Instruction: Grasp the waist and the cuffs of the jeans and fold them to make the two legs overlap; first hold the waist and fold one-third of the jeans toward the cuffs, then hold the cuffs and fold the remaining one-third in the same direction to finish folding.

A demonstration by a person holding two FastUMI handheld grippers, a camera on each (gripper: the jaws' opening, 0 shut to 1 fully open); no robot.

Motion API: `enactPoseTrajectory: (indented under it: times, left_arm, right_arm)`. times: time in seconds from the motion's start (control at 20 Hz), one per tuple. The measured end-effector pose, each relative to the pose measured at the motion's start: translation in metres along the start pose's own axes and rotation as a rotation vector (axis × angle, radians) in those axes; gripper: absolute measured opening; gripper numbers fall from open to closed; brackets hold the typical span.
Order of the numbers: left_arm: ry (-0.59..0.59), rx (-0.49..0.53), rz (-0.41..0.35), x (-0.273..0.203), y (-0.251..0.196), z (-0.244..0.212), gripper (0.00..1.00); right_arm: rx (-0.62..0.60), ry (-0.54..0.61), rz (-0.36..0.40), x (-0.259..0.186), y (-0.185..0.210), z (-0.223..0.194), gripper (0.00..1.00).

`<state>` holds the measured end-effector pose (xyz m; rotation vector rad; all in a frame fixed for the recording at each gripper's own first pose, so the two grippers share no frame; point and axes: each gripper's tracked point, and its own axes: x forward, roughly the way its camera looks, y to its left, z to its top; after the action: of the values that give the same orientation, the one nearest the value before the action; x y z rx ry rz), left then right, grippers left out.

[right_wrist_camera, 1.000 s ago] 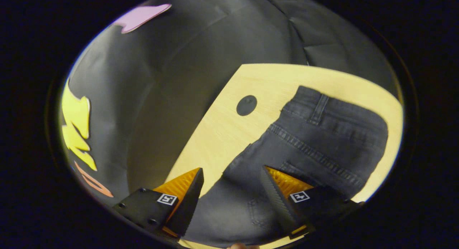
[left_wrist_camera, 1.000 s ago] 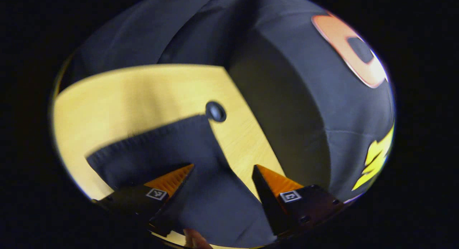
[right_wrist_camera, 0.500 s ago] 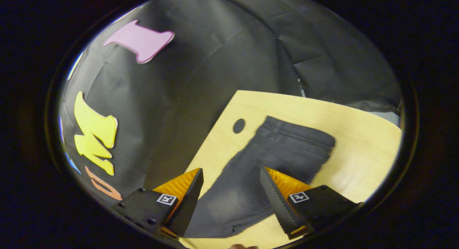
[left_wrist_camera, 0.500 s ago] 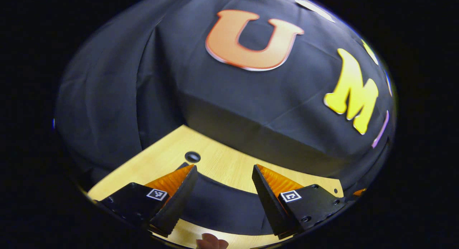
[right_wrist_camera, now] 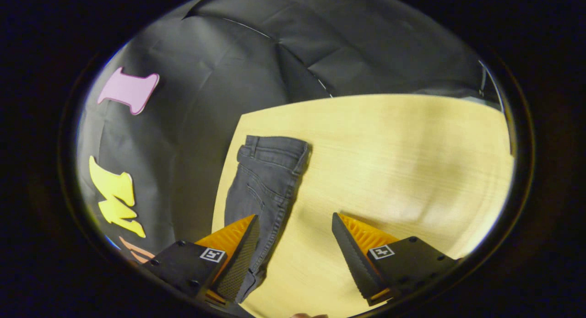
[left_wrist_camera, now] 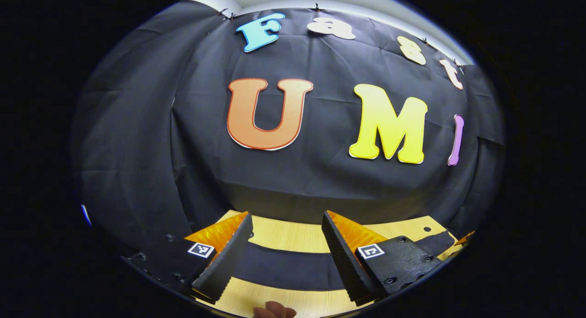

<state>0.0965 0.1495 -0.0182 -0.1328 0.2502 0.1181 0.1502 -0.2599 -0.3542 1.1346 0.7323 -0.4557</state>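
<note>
1. The jeans (right_wrist_camera: 265, 180) lie flat on the tabletop (right_wrist_camera: 389, 153), stretched long and narrow along its edge by the booth wall, legs looking already stacked one on the other.
2. In the right gripper view the waistband sits at the far end of the jeans, belt loops showing, and the legs run back towards the camera.
3. The right tongs (right_wrist_camera: 293, 245) hang above the tabletop, spread wide with nothing between them; the jeans pass just by one finger and the other stands over bare wood, well off the denim.
4. The left tongs (left_wrist_camera: 286, 249) are also wide apart and carrying nothing; a dark band of the jeans (left_wrist_camera: 288, 267) crosses the tabletop (left_wrist_camera: 293, 238) beyond the gap, with the wall cloth behind it.
5. A fingertip (left_wrist_camera: 274, 311) of the person peeks in below that band.
6. My read: the leg-over-leg fold looks done, and the first one-third fold from the waist is not yet begun.
7. Next, the tongs need to get down to the waistband, pinch both layers at its corners, and carry that end towards the cuffs without dragging the legs askew.
</note>
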Motion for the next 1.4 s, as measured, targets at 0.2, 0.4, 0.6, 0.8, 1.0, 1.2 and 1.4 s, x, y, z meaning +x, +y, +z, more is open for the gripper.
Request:
enactPoseTrajectory:
  times: [0.2,0.4,0.6,0.8,1.0,1.2,1.4]
  left_arm:
    - [-0.009,-0.081,0.012,-0.023,0.004,0.009,1.0]
    - [-0.018,-0.14,0.043,-0.035,0.012,0.02,0.98]
    - [-0.023,-0.147,0.066,-0.04,0.014,0.026,0.98]
    - [-0.014,-0.131,0.065,-0.041,0.009,0.027,0.98]
    - [-0.004,-0.115,0.044,-0.04,-0.004,0.028,0.98]
    - [0.003,-0.133,0.033,-0.042,-0.009,0.027,0.98]
    - [0.009,-0.145,0.04,-0.046,-0.002,0.029,0.98]
  right_arm:
    - [0.011,0.015,0.054,0.026,0.02,0.009,0.97]
    - [0.095,0.02,0.123,0.056,0.049,0.022,0.94]
    - [0.154,0.002,0.183,0.076,0.055,0.03,0.86]
    - [0.127,-0.038,0.162,0.085,0.041,0.029,0.24]
    - [0.023,-0.062,0.11,0.086,0.036,0.028,0.08]
    - [-0.005,-0.052,0.093,0.087,0.037,0.03,0.02]
    - [0.007,-0.06,0.099,0.085,0.038,0.03,0.02]
